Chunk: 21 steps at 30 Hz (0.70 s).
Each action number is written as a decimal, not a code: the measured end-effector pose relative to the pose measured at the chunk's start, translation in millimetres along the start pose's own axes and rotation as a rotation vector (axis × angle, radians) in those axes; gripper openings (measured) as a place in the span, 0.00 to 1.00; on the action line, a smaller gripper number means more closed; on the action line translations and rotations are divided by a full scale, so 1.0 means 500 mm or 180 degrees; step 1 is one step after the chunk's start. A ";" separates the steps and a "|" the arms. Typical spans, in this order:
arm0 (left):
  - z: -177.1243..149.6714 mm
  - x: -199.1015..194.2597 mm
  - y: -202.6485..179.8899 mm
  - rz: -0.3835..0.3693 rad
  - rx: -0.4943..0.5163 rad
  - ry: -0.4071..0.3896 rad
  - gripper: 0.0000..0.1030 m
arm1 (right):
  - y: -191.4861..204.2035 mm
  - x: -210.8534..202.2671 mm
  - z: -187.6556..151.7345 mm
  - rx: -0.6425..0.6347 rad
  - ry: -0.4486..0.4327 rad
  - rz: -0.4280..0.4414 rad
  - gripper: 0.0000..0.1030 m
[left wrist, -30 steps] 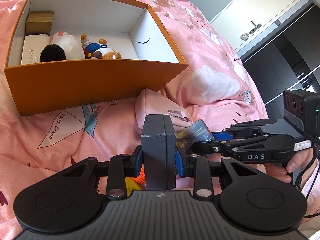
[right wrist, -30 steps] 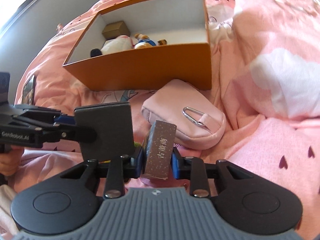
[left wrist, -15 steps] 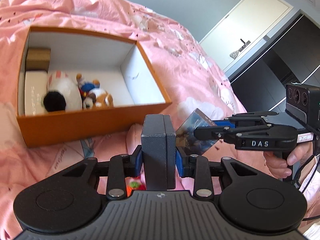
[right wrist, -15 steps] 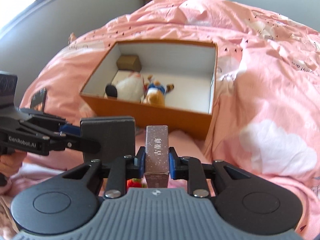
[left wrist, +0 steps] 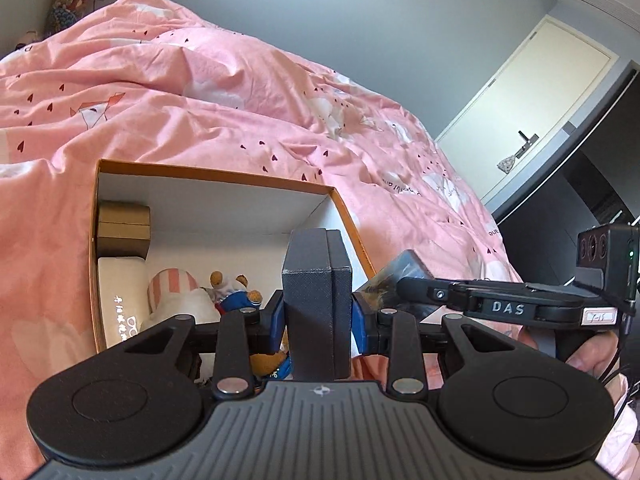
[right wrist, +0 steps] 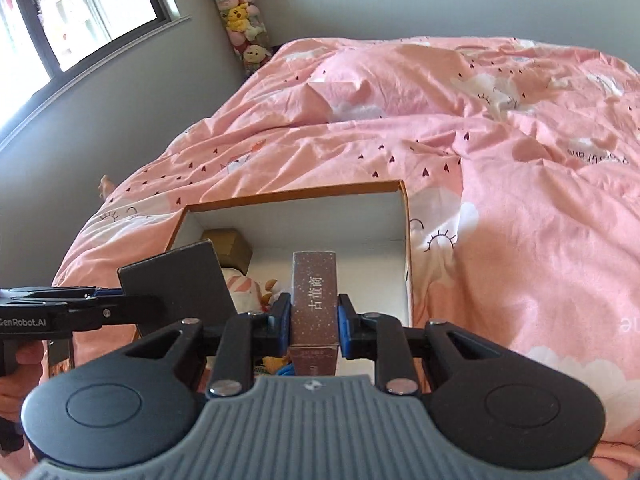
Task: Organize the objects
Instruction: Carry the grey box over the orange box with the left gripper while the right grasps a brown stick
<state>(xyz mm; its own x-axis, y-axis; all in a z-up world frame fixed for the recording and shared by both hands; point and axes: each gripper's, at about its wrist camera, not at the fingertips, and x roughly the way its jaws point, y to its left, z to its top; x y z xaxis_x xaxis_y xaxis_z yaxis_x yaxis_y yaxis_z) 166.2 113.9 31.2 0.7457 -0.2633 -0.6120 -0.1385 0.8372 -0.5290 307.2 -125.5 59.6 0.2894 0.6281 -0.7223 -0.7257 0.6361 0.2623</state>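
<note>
My left gripper [left wrist: 318,316] is shut on a dark grey flat box [left wrist: 318,292], held upright above the near side of the orange box [left wrist: 216,174]. My right gripper [right wrist: 314,314] is shut on a slim brown speckled carton [right wrist: 314,292] with printed characters, also over the orange box [right wrist: 296,196]. In the left wrist view the right gripper [left wrist: 384,284] and its carton [left wrist: 400,266] show at the right. In the right wrist view the left gripper's grey box [right wrist: 176,284] shows at the left. Inside the orange box lie a tan box [left wrist: 124,230], a white case [left wrist: 120,296] and plush toys [left wrist: 224,292].
The orange box rests on a bed with a rumpled pink duvet [right wrist: 500,160]. A window [right wrist: 72,12] and a column of plush toys [right wrist: 240,12] are by the far wall. A door [left wrist: 532,120] and dark cabinet [left wrist: 592,184] stand at the right.
Both grippers have risen and moved forward with their loads, from in front of the orange box to above it. The pink pouch on the duvet has dropped out of view.
</note>
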 end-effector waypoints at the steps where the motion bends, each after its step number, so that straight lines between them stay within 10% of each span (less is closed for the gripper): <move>1: 0.003 0.012 0.007 -0.0006 -0.0038 0.0028 0.36 | -0.003 0.023 -0.003 0.0058 0.0057 -0.0026 0.24; 21: 0.005 0.144 0.085 -0.0017 -0.0331 0.0579 0.36 | -0.046 0.225 -0.036 0.0619 0.0844 -0.0018 0.24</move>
<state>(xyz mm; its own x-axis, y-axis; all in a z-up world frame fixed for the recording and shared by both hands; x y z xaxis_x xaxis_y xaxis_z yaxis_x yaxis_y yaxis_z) 215.8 131.9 -33.8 0.6179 -0.3578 -0.7002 -0.2084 0.7841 -0.5846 345.1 -77.8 -39.3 0.1020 0.5018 -0.8590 -0.5844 0.7290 0.3565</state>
